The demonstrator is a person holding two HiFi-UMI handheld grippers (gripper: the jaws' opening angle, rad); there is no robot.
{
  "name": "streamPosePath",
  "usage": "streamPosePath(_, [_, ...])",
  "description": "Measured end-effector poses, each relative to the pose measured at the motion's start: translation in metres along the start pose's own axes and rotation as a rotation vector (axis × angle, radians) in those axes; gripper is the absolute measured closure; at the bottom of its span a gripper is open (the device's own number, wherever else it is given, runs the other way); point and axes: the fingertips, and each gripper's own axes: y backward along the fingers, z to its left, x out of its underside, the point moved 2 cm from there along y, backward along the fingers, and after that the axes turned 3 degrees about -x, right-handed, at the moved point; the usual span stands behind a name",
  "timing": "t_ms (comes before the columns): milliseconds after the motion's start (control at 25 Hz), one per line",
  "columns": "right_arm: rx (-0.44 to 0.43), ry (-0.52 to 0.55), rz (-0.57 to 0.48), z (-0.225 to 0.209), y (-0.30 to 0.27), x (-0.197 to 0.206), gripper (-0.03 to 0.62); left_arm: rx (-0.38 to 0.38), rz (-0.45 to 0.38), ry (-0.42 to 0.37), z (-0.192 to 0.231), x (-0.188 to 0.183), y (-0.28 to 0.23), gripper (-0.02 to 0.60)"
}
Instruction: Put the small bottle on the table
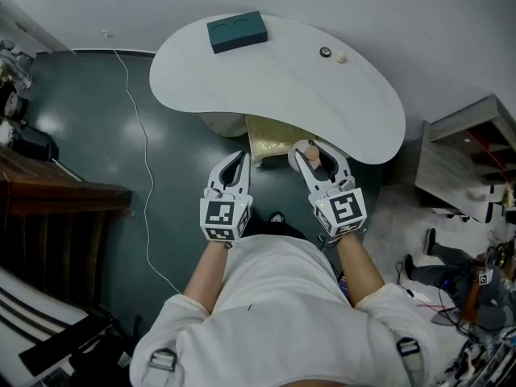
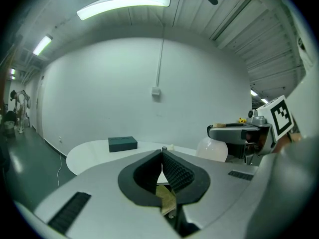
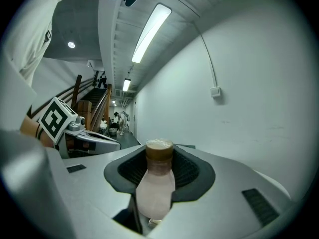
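The bottle, pale with a brown cap, stands upright between the jaws of the right gripper. Its pads press on the bottle's sides, so the jaws pinch it partway open. In the head view the bottle is held just at the near edge of the white table, not standing on it.

The left gripper is beside the right one, a little apart and nearer the floor side of the table's edge. Its jaws are pressed together with nothing between them.

On the far part of the table lies a dark green box. Well apart from it, towards the right, are a small dark ring and a small beige thing just beside it. A thin cable runs over the dark floor left of the table.
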Motion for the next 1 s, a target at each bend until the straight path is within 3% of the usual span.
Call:
streamPosePath(440, [0.019, -0.008, 0.023, -0.045, -0.100, -0.005, 0.462, 0.037, 0.022, -0.002, 0.070, -0.014, -0.099, 0.561])
streamPosePath(1000, [0.176, -0.039, 0.087, -0.111, -0.236, -0.020, 0.462, 0.248, 0.081, -0.048, 0.164, -0.045, -0.257, 0.561])
